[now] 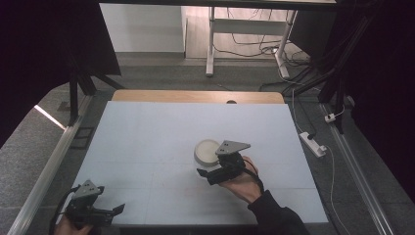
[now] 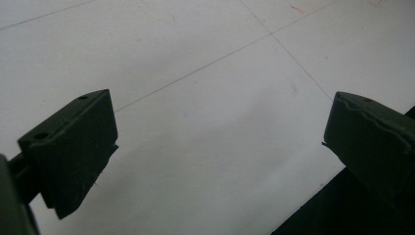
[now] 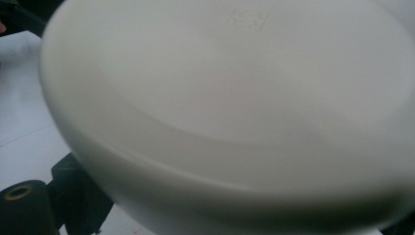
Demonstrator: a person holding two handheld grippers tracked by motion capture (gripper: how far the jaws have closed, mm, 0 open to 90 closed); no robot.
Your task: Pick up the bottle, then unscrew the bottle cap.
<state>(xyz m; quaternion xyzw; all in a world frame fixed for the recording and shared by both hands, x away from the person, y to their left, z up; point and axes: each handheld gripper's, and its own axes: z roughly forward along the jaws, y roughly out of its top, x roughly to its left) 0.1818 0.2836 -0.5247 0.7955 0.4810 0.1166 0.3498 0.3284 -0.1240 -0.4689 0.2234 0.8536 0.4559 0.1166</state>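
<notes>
A white bowl stands on the pale table a little right of the middle. My right gripper is at its near side, held by a hand in a dark sleeve. In the right gripper view the blurred bowl is very close and hides the jaw tips. One black jaw shows at the lower left and a dark sliver at the lower right, so the jaws stand wide apart on either side of the bowl. My left gripper rests at the table's near left corner, open, with bare table between its jaws.
The near table edge shows as a dark strip under the left gripper's right jaw. Beyond the table's far wooden edge stand a white desk frame and loose cables. A power strip lies on the floor to the right.
</notes>
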